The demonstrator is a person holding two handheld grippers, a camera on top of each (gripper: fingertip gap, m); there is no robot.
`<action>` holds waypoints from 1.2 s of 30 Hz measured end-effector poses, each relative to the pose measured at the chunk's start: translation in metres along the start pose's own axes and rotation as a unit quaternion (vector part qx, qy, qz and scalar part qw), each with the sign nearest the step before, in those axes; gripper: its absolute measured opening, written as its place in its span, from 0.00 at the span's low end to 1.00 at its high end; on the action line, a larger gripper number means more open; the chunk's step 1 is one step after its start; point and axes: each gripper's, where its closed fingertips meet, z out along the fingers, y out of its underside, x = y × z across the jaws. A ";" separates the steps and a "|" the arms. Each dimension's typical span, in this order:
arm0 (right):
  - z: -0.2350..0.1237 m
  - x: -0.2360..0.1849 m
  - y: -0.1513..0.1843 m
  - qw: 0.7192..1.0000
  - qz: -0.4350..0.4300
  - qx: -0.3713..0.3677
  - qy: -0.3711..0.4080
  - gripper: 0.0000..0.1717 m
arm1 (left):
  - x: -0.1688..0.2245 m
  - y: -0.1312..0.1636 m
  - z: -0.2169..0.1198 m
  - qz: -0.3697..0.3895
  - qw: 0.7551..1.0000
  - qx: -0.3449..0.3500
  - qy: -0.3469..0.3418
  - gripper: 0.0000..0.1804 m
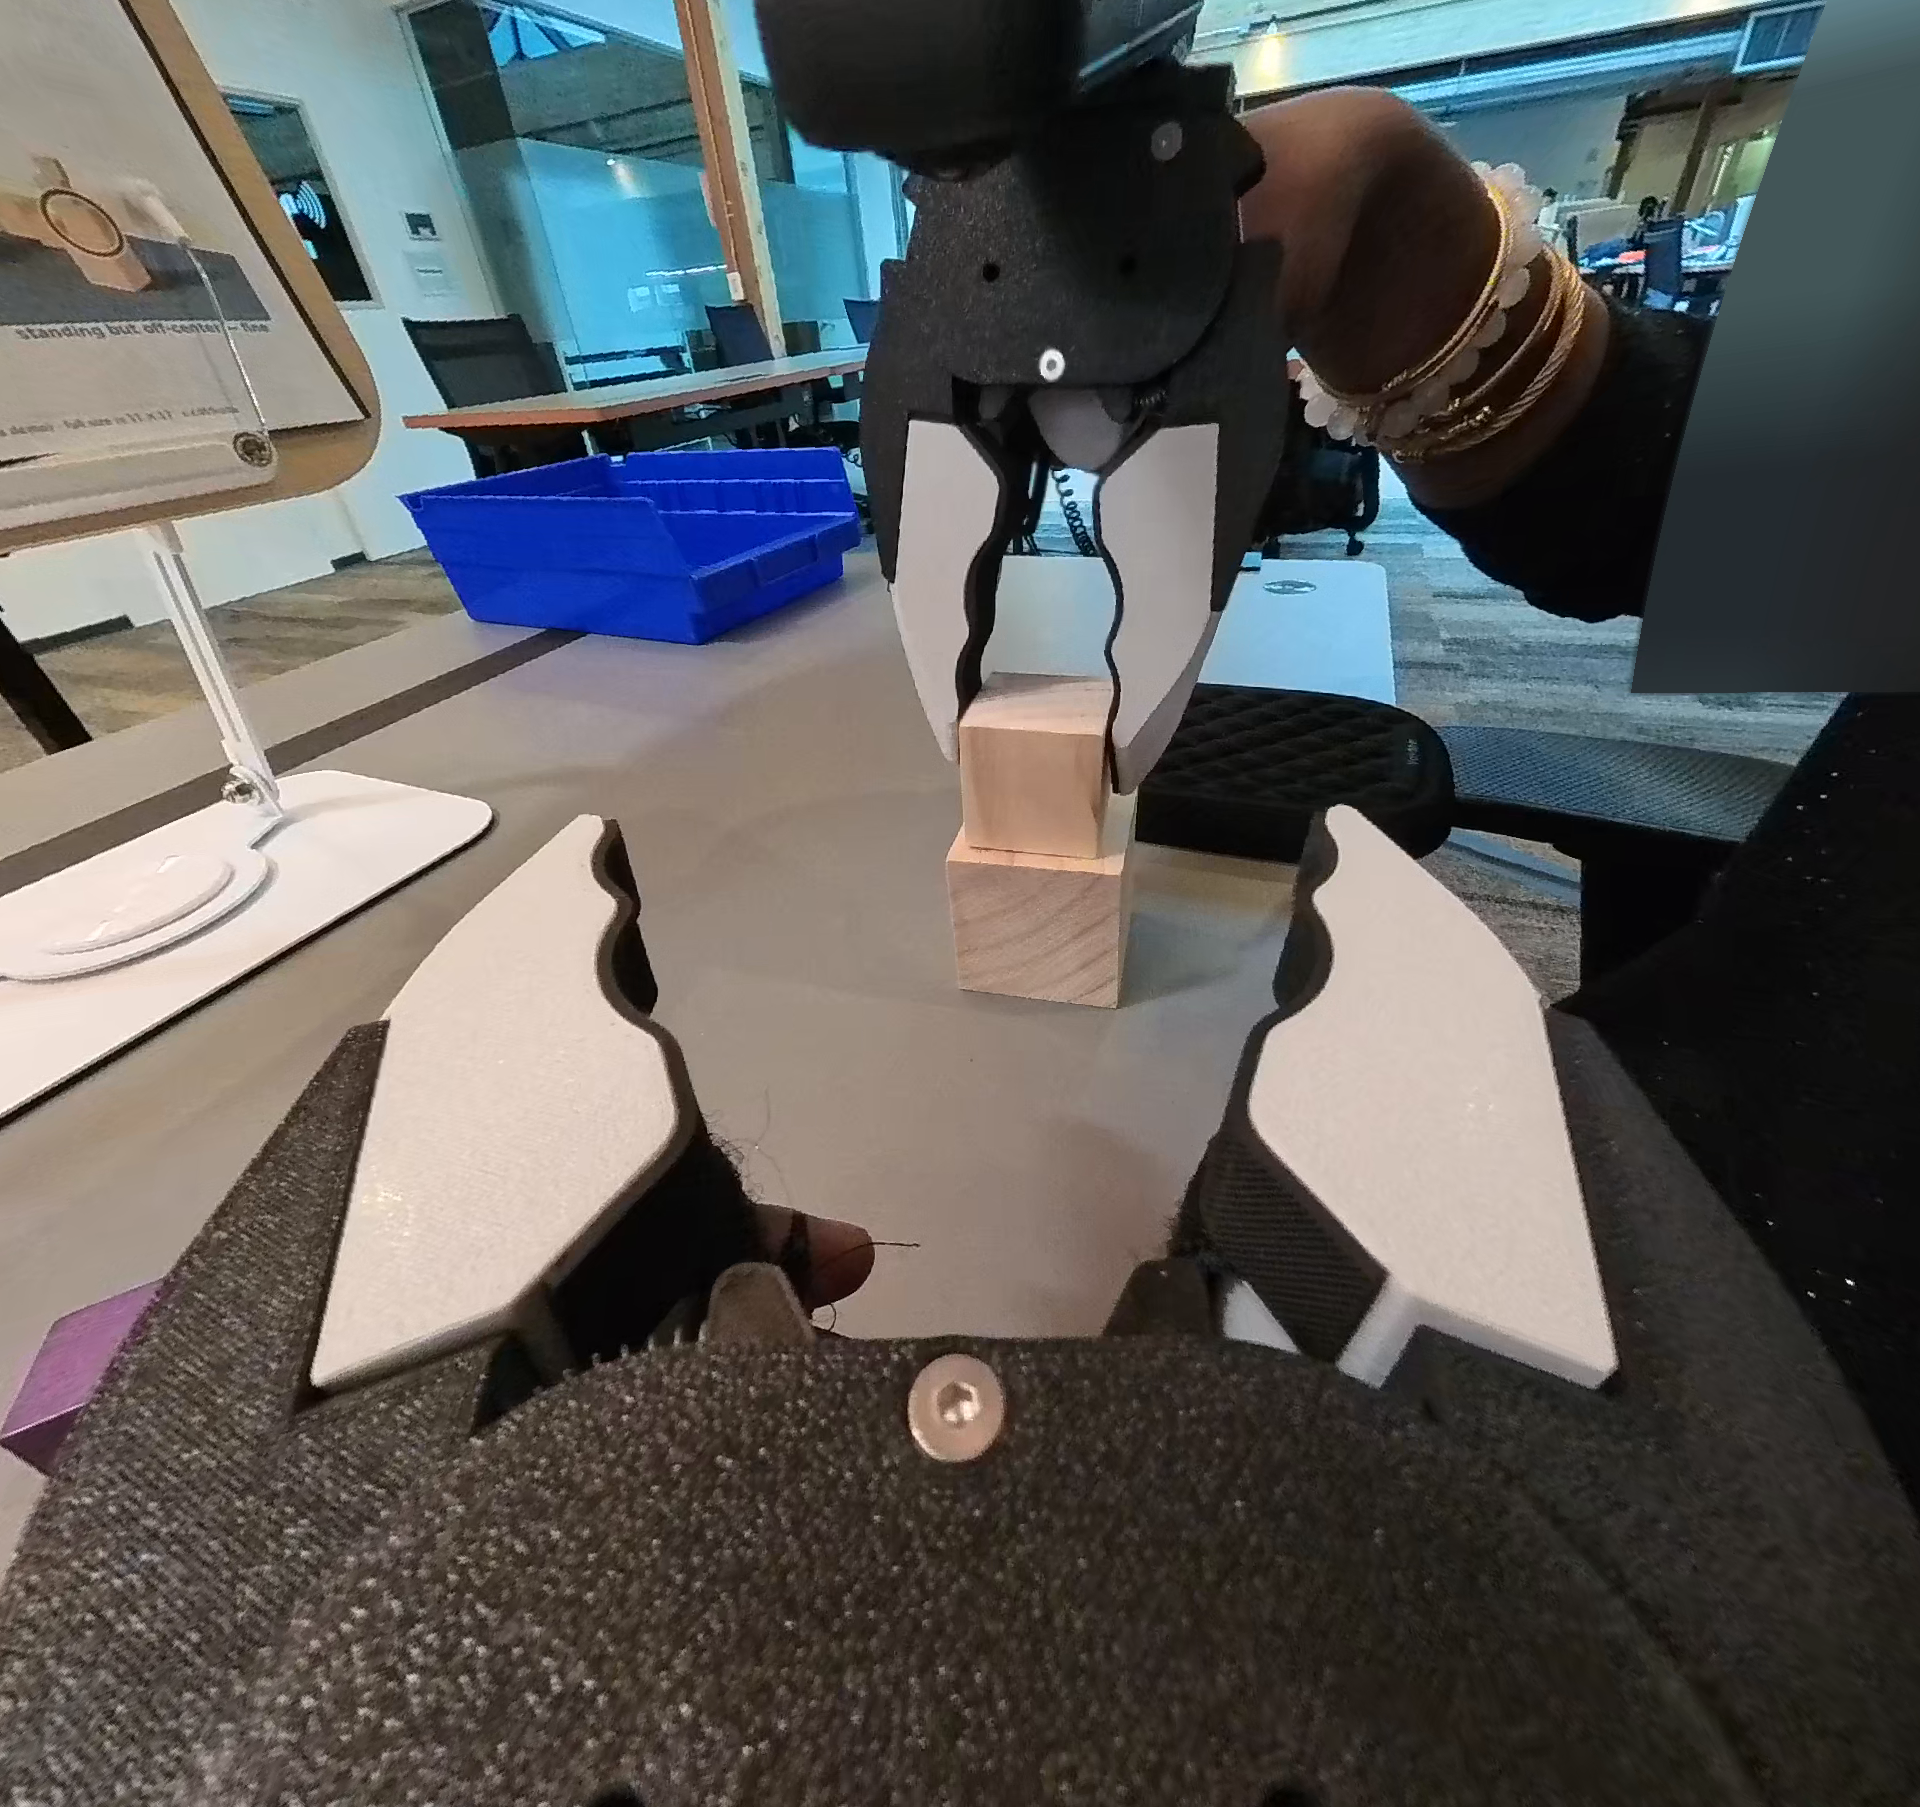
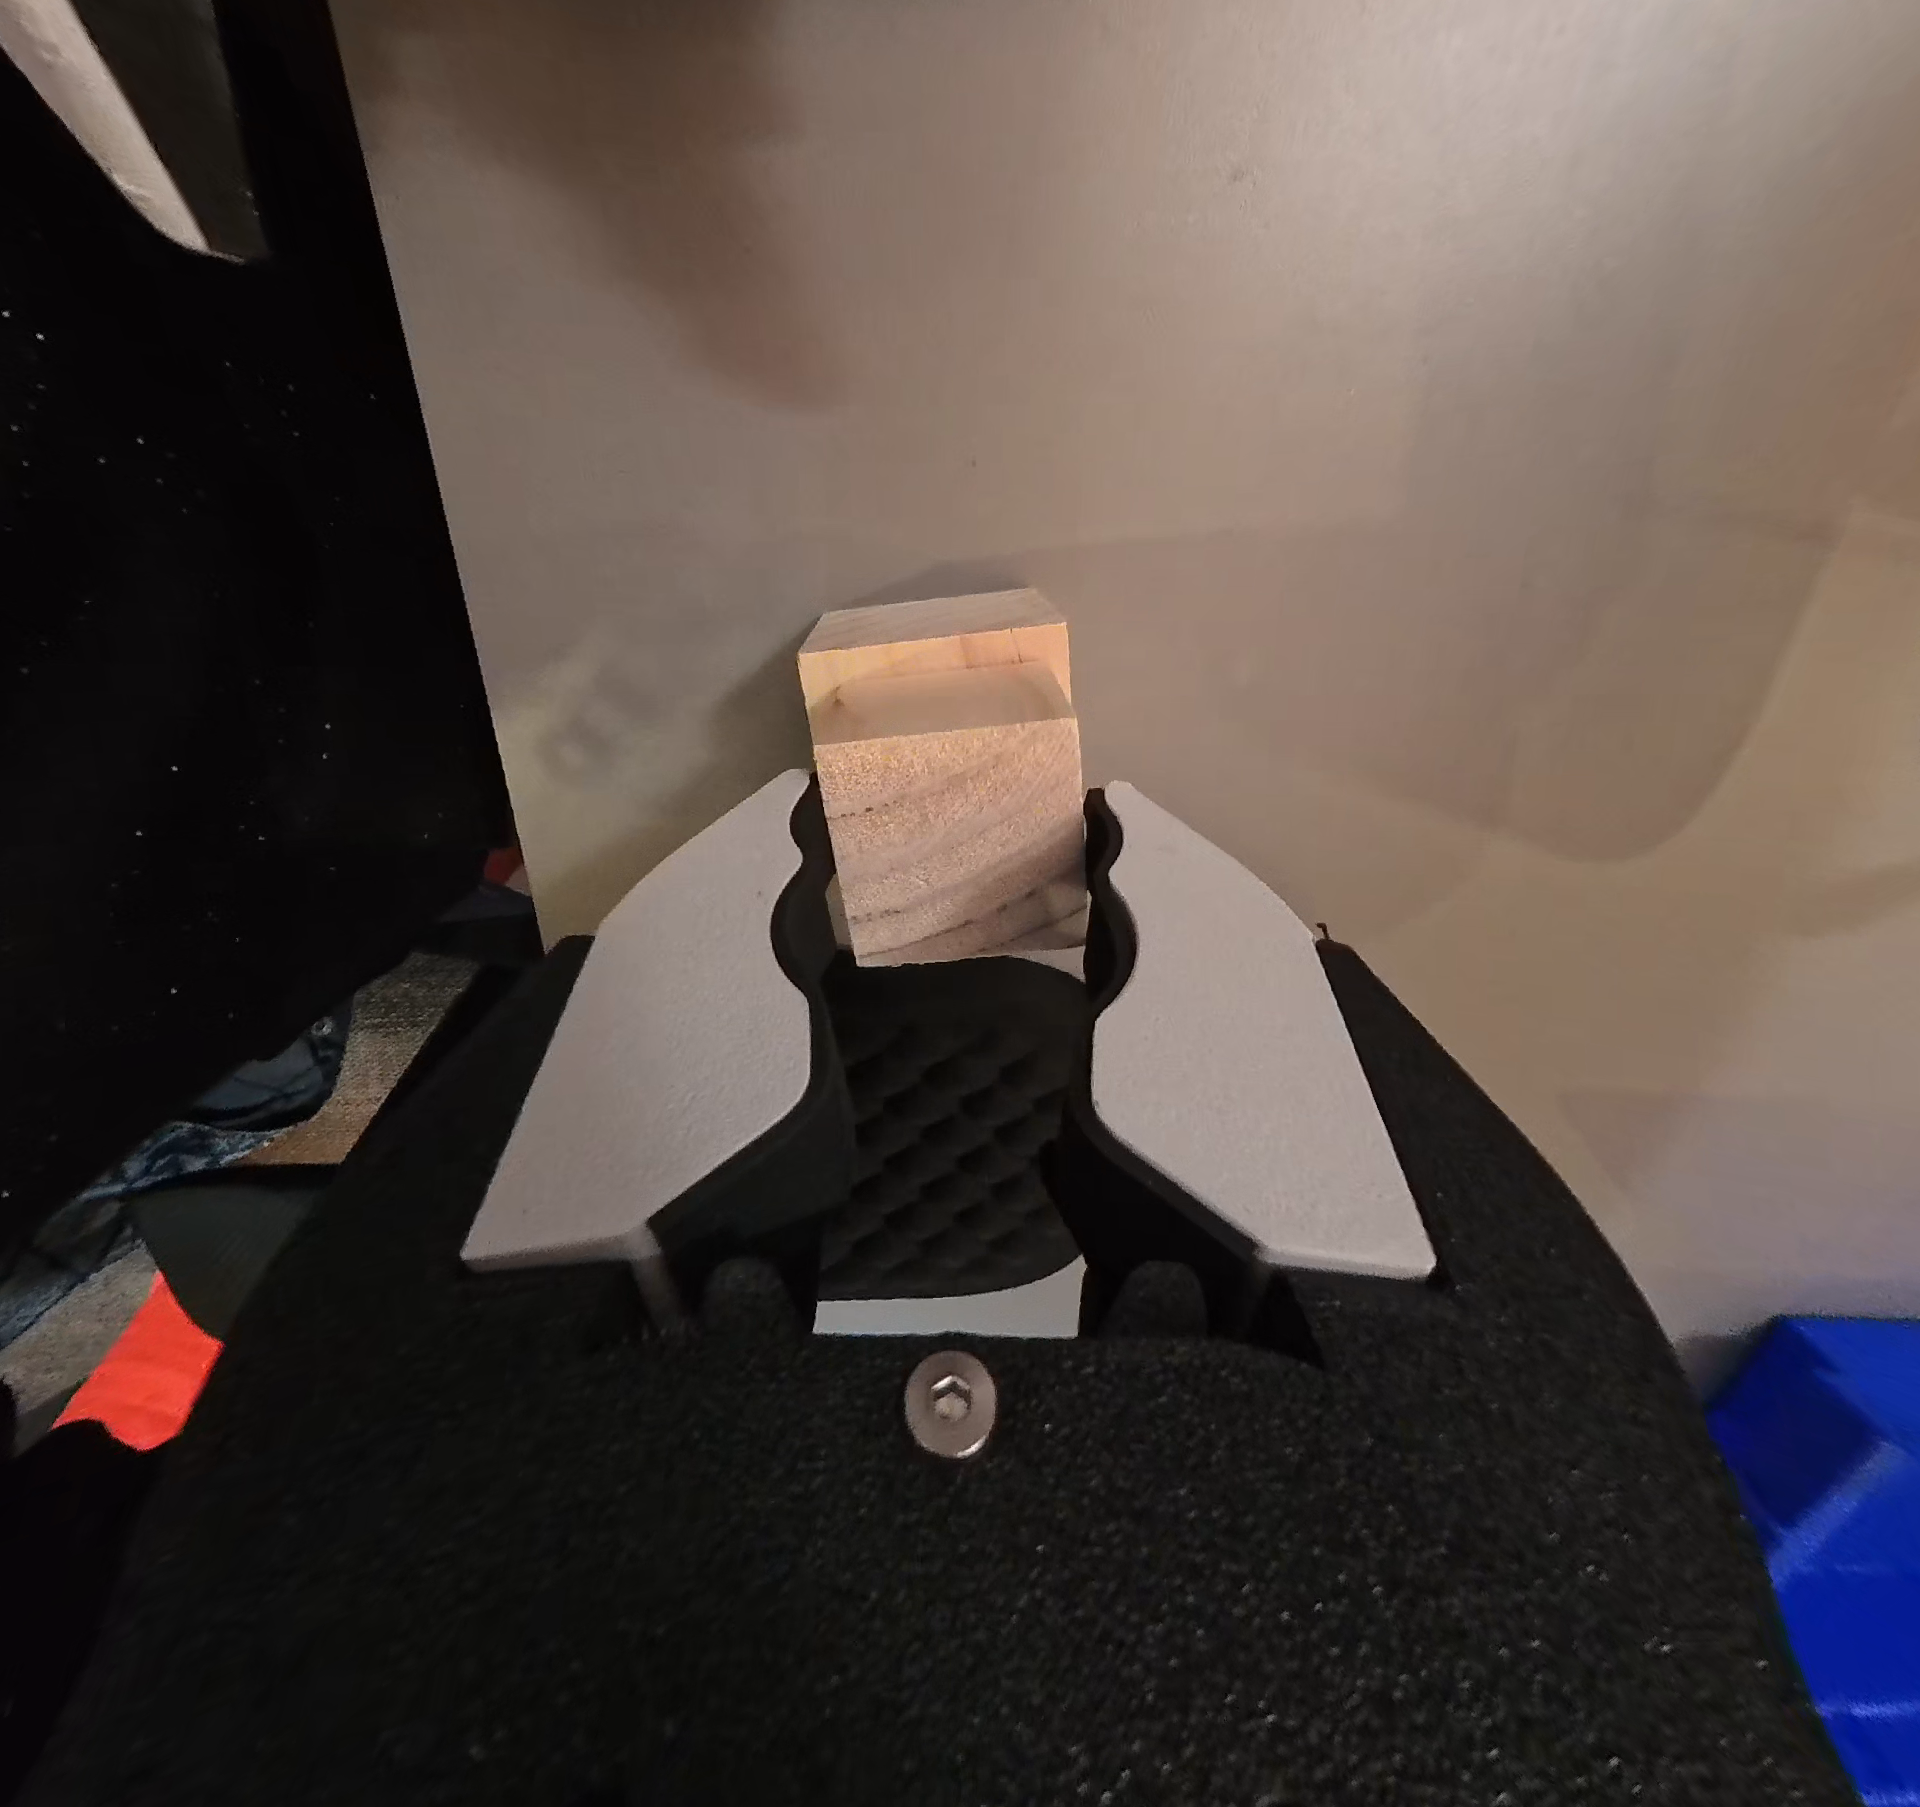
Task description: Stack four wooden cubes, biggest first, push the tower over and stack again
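Left wrist view is taken up, from the left, by a rounded wood-framed sign (image 1: 125, 199) raised on a slim clear post above a smooth white base plate (image 1: 260, 874), and a small purple block (image 1: 73, 1383) is glimpsed at the frame's edge beside the gripper body. Farther back on the matte grey table (image 1: 727, 822), a glossy blue plastic bin (image 1: 644, 542) with ribbed walls is seen. The left gripper (image 1: 966, 843) is held low, its flat white fingers (image 1: 499, 1113) with wavy black inner pads spread wide apart around bare table. Beyond them, two pale wooden cubes are stacked: the lower cube (image 1: 1039, 926) rests on the table and the upper cube (image 1: 1029, 770) sits on it, slightly offset. The upper cube is clamped by the right gripper (image 1: 1034, 729), which comes down from above, a pad pressed to each side face. To the right, a black quilted cushion (image 1: 1278, 770) is seen behind the stack, and a wrist with gold bangles (image 1: 1455, 344) is seen above. In the right wrist view, the coarse end grain of the held cube (image 2: 956, 843) is shown between the two scalloped pads.
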 end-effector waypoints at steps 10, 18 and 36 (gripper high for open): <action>-0.027 0.009 -0.014 0.999 -0.013 0.044 0.012 0.42 | 0.001 0.000 0.000 0.004 1.000 -0.001 0.001 0.66; -0.063 0.057 -0.101 0.953 -0.216 0.211 0.024 0.39 | 0.001 0.002 0.002 0.004 1.000 -0.009 0.002 0.66; 0.068 0.123 -0.188 0.929 -0.342 0.123 -0.069 0.29 | 0.001 -0.002 -0.001 0.002 1.000 0.008 0.006 0.66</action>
